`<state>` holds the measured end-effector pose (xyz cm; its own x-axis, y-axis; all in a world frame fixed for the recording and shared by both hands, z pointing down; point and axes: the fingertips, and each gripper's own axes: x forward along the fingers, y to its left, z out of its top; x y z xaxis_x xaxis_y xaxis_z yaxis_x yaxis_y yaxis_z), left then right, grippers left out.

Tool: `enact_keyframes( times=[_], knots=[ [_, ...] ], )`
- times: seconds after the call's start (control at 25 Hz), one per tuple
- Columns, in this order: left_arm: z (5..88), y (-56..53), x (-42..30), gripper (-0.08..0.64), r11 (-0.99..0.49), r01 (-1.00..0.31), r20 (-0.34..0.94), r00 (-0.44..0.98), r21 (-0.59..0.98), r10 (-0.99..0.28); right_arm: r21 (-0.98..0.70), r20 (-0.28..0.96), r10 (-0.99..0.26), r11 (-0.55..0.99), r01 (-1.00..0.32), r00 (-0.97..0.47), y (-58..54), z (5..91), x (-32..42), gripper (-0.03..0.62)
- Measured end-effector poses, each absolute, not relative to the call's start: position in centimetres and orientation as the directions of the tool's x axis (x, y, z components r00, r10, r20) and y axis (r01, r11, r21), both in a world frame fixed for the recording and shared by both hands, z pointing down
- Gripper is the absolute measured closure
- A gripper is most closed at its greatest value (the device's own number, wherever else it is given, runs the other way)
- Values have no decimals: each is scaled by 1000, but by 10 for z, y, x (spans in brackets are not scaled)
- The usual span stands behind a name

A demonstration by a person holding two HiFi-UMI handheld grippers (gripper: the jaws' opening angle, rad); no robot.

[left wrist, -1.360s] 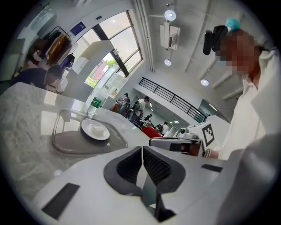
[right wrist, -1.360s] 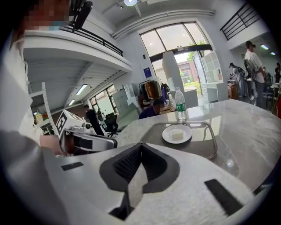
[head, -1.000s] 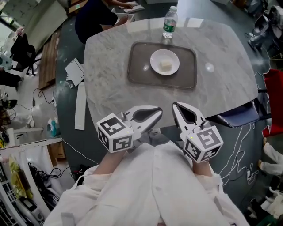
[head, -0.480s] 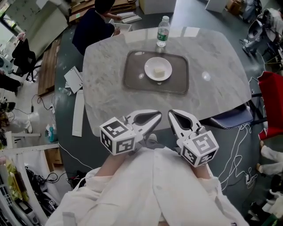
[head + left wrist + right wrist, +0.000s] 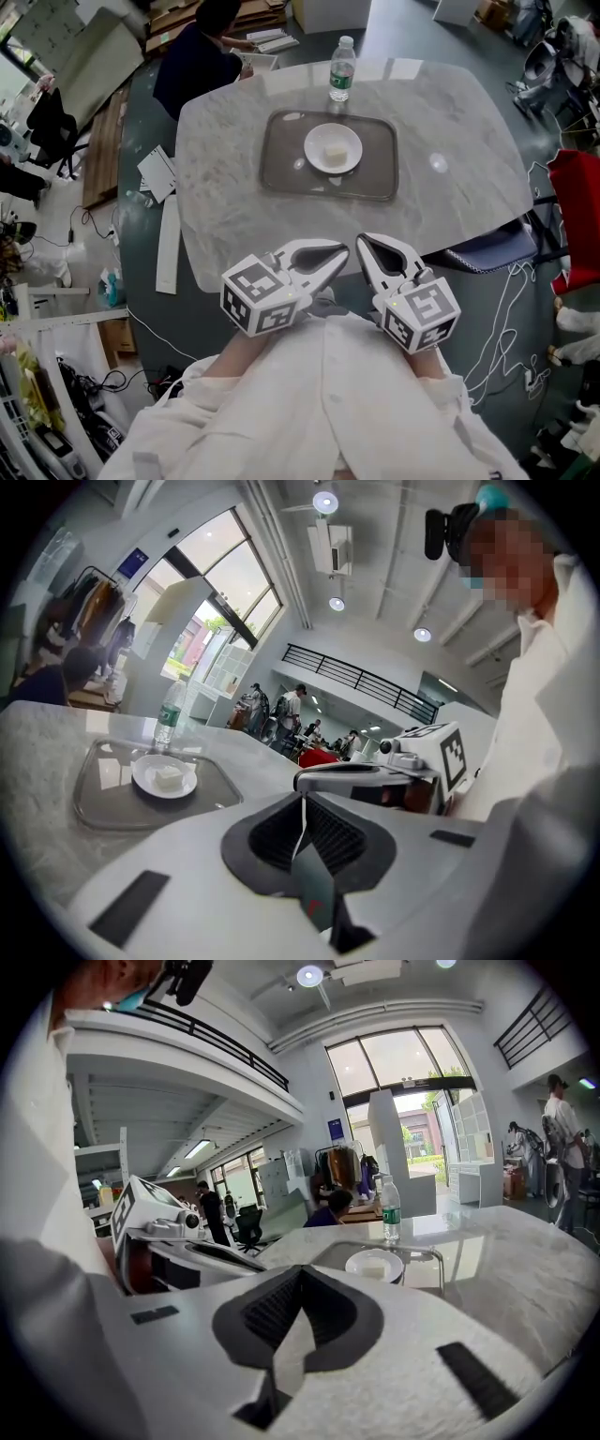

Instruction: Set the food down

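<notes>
A pale cube of food (image 5: 334,153) (image 5: 169,775) lies on a white plate (image 5: 333,148) (image 5: 164,776) (image 5: 373,1264). The plate stands in a grey tray (image 5: 328,154) (image 5: 141,789) at the far middle of the marble table (image 5: 450,187). Both grippers are held close to my body at the table's near edge, well short of the tray. My left gripper (image 5: 337,253) (image 5: 302,799) is shut with nothing in it. My right gripper (image 5: 364,242) (image 5: 298,1269) is shut and empty too.
A water bottle (image 5: 341,67) (image 5: 169,714) (image 5: 391,1208) stands just beyond the tray. A person in dark clothes (image 5: 202,47) sits at the table's far left corner. White boards (image 5: 159,164) lie on the floor to the left; a blue seat (image 5: 492,251) is at the right.
The view has shifted, so the table and tray sit slightly lower and more to the left. My left gripper has edged right, towards the other one. Both jaws have stayed shut.
</notes>
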<state>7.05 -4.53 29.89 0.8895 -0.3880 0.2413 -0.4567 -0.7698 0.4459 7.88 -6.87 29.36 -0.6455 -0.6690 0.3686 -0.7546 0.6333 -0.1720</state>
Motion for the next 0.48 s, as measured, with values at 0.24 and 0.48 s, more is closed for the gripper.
enact_keyframes(
  times=[0.24,0.48],
  knots=[
    [299,-55,60,537,-761,-472,240,881,445,-407,-157,376,-665,640,-752,-645,-75,295,73,591],
    [299,-62,54,536,-760,-482,248,876,435,-414,-146,383,-669,638,-756,-638,-81,296,69,591]
  ],
)
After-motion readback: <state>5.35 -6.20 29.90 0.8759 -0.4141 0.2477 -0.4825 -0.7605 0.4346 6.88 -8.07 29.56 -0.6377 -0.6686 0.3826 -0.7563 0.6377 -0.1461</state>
